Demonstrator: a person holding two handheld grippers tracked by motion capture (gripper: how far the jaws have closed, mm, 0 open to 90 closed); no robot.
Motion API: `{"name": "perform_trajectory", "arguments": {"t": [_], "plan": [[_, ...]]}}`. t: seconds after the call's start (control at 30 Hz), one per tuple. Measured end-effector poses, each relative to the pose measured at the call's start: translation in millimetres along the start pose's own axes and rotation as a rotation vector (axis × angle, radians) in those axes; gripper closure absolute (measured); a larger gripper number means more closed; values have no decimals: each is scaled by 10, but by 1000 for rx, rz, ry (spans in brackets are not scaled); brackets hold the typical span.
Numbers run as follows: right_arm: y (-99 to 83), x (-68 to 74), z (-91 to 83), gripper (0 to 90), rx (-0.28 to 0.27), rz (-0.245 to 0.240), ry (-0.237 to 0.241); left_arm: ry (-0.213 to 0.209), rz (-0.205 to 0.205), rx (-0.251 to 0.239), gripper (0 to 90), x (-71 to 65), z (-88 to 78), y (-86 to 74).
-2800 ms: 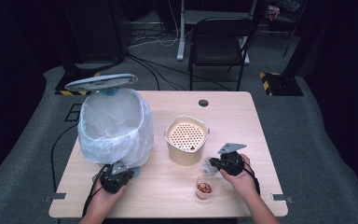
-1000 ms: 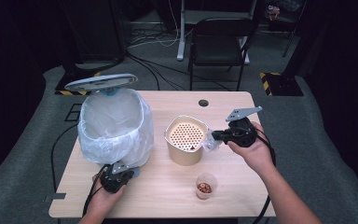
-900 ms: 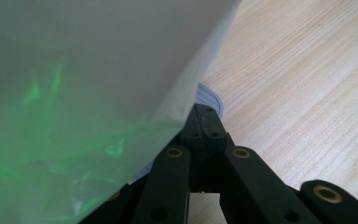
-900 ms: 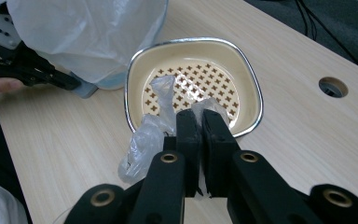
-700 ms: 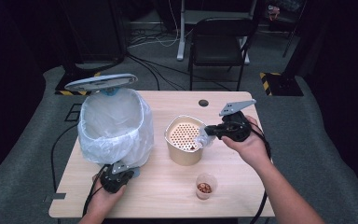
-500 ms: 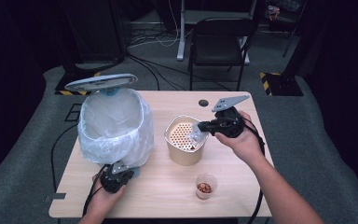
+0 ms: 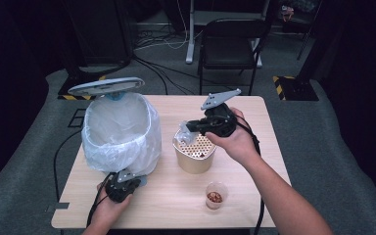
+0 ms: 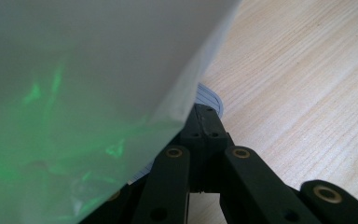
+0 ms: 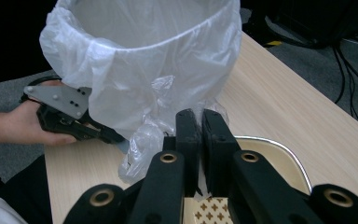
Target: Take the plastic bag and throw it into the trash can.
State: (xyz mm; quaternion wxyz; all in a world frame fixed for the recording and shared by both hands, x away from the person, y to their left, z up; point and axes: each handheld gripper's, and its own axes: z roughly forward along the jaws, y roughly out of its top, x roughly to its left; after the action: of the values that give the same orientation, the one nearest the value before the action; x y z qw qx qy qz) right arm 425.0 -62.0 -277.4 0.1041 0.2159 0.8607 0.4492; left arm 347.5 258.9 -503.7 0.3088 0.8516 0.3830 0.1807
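Right tongs [image 7: 180, 139], centre frame, clamp crumpled plastic wrap [image 9: 142, 151] above perforated pot [image 7: 194, 155], carrying it binward. Left tongs [image 7: 136, 182], lower left, pinch bin [image 7: 121, 132] base edge, steadying target on desk [image 7: 254, 186].

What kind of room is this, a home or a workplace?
It is probably a lab or recording studio, not a home. A plain wooden table stands on grey carpet, loose cables run over the floor, and a black folding chair and equipment stands sit behind in a dark room.
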Motion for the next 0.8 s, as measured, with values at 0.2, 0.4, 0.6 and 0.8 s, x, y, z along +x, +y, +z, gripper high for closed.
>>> {"name": "perform_trajectory", "arguments": {"t": [0.2, 0.4, 0.6, 0.8], "plan": [[128, 86, 46, 863, -11, -24, 18, 0, -1, 1, 900, -1, 0, 1], [242, 139, 122, 862, -27, -38, 37, 7, -6, 0, 900, -3, 3, -3], [337, 151, 241, 860, -39, -54, 42, 1, -12, 1, 900, -7, 2, -1], [411, 143, 343, 860, -44, -67, 50, 0, -11, 1, 900, -7, 1, -2]]}}
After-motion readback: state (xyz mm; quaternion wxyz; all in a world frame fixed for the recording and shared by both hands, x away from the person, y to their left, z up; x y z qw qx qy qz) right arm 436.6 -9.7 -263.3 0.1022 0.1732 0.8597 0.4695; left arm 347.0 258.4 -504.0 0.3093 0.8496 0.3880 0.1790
